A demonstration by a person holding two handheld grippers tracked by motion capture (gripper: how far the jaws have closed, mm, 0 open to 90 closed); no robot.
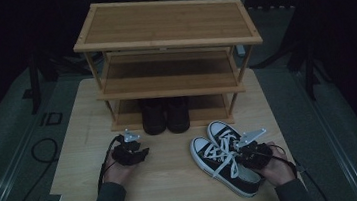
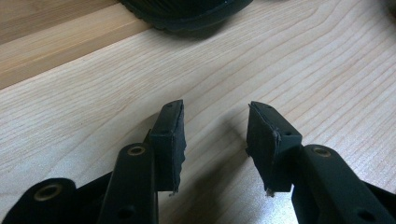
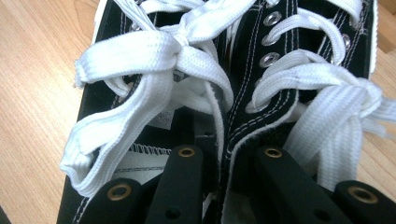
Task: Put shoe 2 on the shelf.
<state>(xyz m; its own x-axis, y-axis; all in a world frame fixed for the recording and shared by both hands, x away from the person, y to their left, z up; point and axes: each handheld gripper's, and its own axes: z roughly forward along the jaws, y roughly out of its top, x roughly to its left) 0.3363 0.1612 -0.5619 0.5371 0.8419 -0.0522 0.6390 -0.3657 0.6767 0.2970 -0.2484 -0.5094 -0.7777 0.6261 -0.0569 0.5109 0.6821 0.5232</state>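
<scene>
A pair of black canvas sneakers with white laces (image 1: 221,157) lies side by side on the wooden table, at the front right. My right gripper (image 1: 246,154) sits over their heel ends. In the right gripper view its jaws (image 3: 229,154) reach one into each shoe and pinch the two adjoining inner walls together, between one sneaker's bow (image 3: 140,51) and the other sneaker's eyelet strip (image 3: 280,51). My left gripper (image 1: 131,153) rests low over the table at the front left; its jaws (image 2: 215,109) stand apart with nothing but bare wood between them.
A three-tier bamboo shoe rack (image 1: 166,26) stands at the back of the table (image 1: 82,156). A pair of black boots (image 1: 165,114) sits on its bottom shelf, a boot toe (image 2: 187,11) just ahead of the left gripper. Cables trail off the table's left side.
</scene>
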